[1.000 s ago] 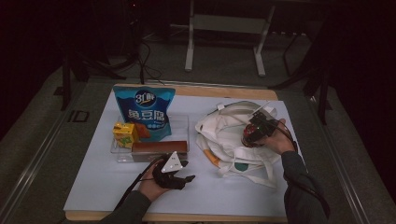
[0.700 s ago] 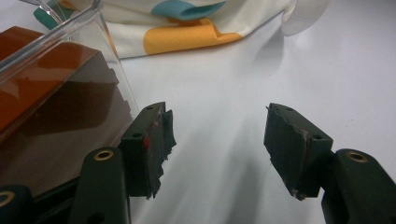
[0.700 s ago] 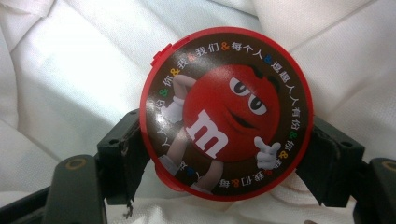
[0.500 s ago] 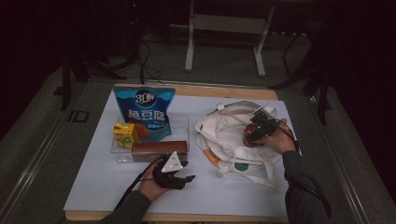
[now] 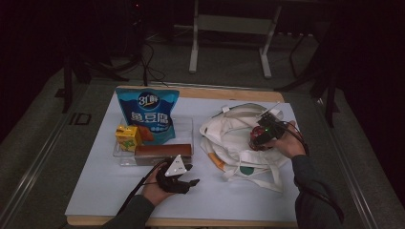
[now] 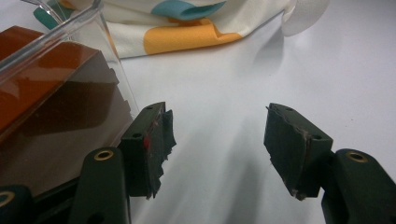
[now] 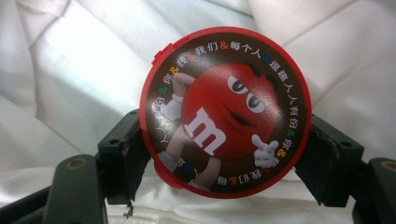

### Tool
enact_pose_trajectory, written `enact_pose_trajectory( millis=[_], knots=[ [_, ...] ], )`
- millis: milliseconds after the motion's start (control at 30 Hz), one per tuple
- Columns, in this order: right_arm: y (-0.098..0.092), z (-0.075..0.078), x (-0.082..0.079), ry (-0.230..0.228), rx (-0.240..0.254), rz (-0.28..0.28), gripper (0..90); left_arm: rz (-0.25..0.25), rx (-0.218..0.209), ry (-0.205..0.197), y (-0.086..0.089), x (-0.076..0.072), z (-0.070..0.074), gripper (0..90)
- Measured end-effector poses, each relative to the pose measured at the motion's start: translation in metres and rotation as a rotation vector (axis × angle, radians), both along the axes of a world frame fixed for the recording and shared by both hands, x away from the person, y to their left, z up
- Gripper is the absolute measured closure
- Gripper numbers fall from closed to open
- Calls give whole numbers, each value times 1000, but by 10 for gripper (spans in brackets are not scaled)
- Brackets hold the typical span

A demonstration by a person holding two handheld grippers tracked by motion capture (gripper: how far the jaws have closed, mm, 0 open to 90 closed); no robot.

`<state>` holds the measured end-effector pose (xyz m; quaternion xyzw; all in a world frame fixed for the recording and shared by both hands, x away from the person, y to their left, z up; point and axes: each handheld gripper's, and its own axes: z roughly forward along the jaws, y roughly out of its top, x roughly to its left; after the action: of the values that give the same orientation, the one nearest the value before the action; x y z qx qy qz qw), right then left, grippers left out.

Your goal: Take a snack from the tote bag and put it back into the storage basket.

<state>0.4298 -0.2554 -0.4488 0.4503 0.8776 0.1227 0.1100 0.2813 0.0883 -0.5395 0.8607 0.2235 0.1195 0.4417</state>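
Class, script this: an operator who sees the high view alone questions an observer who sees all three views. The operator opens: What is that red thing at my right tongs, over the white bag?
Observer: A round candy tub with a red cartoon figure on its lid; the right tongs clamp its sides.
Operator: What is behind it?
Observer: Creased cloth of the white bag.
Operator: Are my left tongs holding anything?
Observer: No. The left tongs stand open over bare table, with one pad beside the clear box.
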Motion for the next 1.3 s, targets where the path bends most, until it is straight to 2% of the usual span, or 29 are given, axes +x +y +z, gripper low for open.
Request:
enact_pose_trajectory(
  millis=[467, 800, 1300],
  knots=[
    [13, 25, -9, -20, 30, 55, 261, 1, 0, 0, 0, 0, 0, 399],
    [24, 32, -15, -28, 28, 90, 261, 1, 1, 0, 0, 0, 0, 399],
    [40, 44, -18, -38, 51, 126, 261, 1, 0, -2, 0, 0, 0, 399]
  ],
)
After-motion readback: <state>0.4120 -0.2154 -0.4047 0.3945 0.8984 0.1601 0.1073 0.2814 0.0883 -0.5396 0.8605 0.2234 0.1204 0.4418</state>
